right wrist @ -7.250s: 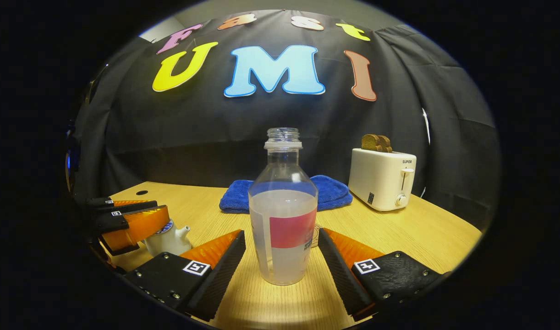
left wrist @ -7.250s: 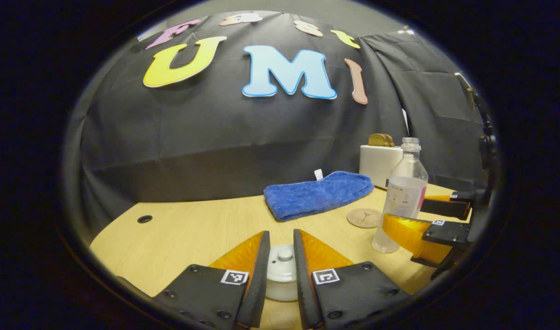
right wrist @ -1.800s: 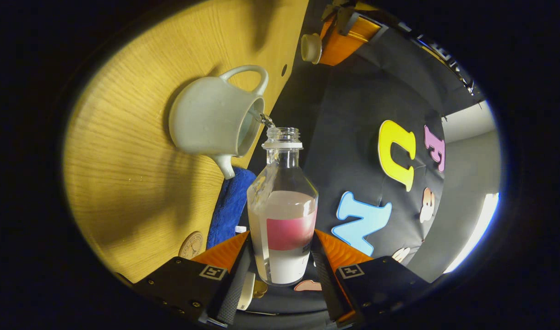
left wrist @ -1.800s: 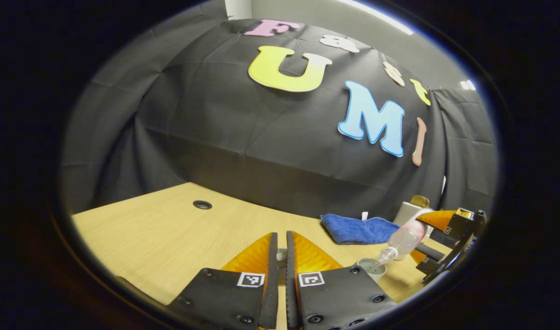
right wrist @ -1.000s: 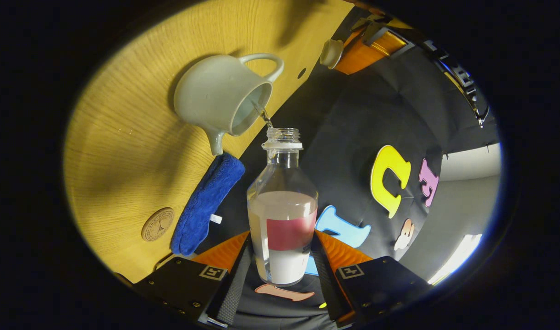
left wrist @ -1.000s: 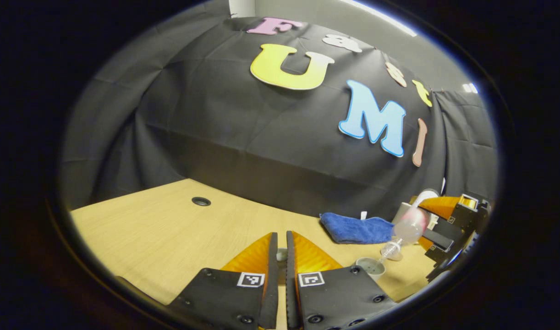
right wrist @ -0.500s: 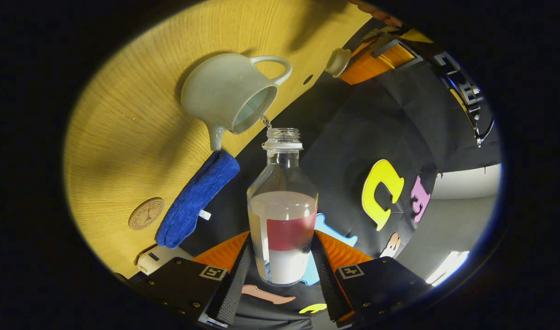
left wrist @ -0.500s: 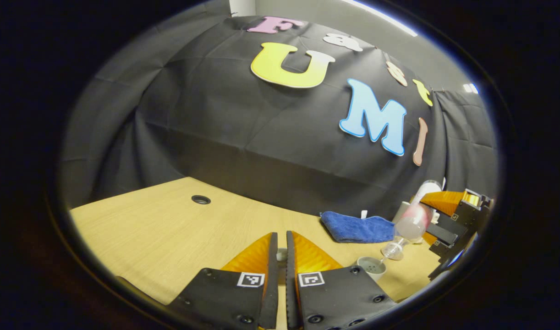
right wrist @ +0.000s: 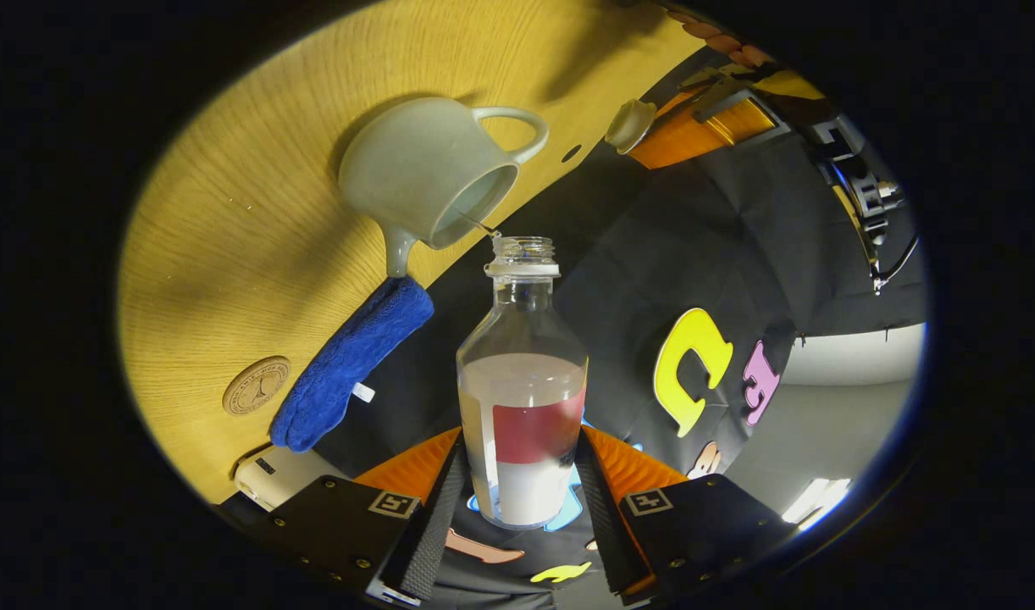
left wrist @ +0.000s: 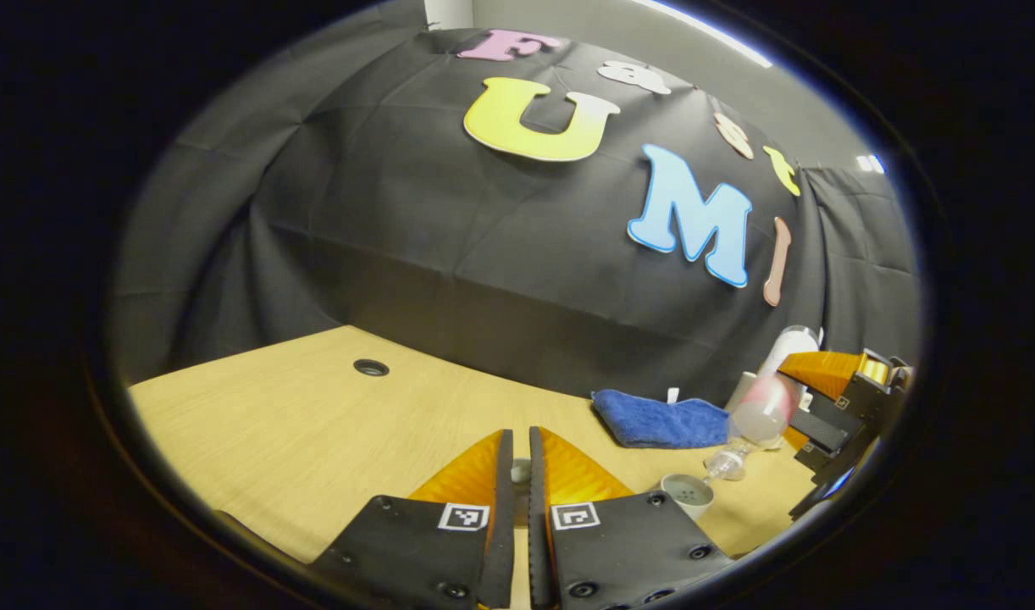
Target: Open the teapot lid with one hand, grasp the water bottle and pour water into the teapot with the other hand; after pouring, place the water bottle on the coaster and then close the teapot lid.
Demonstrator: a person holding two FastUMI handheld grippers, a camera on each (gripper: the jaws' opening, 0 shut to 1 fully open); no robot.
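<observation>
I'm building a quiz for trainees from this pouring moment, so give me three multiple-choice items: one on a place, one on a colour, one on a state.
1. Where is the teapot lid?
A. on the teapot
B. in the left gripper
C. on the coaster

2. What colour is the towel?
A. blue
B. red
C. green

3. How is the water bottle held?
A. lying on the table
B. upright on the coaster
C. tipped, mouth by the teapot's opening

Key: 1 B, the left gripper clamps it, away from the teapot. 2 A, plainly blue. 3 C, the right gripper tilts it.
</observation>
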